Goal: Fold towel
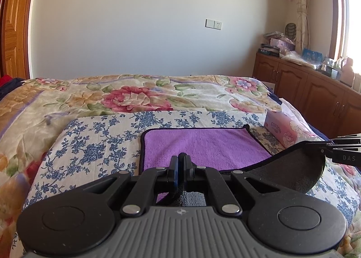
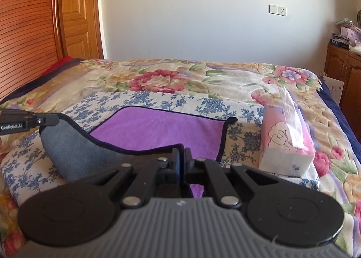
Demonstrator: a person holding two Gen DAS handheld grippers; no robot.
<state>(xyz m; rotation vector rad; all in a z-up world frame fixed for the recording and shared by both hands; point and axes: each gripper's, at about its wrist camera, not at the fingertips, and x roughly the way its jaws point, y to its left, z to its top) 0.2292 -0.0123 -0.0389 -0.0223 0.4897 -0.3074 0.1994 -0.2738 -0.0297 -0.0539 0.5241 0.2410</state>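
I am pinching the towel's [image 1: 203, 147] near edge in both closed grippers, left [image 1: 179, 163] and right [image 2: 181, 156], the rest lying on the bed [image 1: 94, 145] ahead of the fingers. I should be carrying both corners forward level, matching the far edge.

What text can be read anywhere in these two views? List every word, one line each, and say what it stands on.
"COTTON": on the side of the pink tissue pack lying on the bed.
"DAS": on the black right gripper, cut off by the picture's edge, so perhaps part of a longer word.
"GenRobot.AI": on the black left gripper.
Boxes on the wooden cabinet: print too small to read.
The purple towel shows no lettering.
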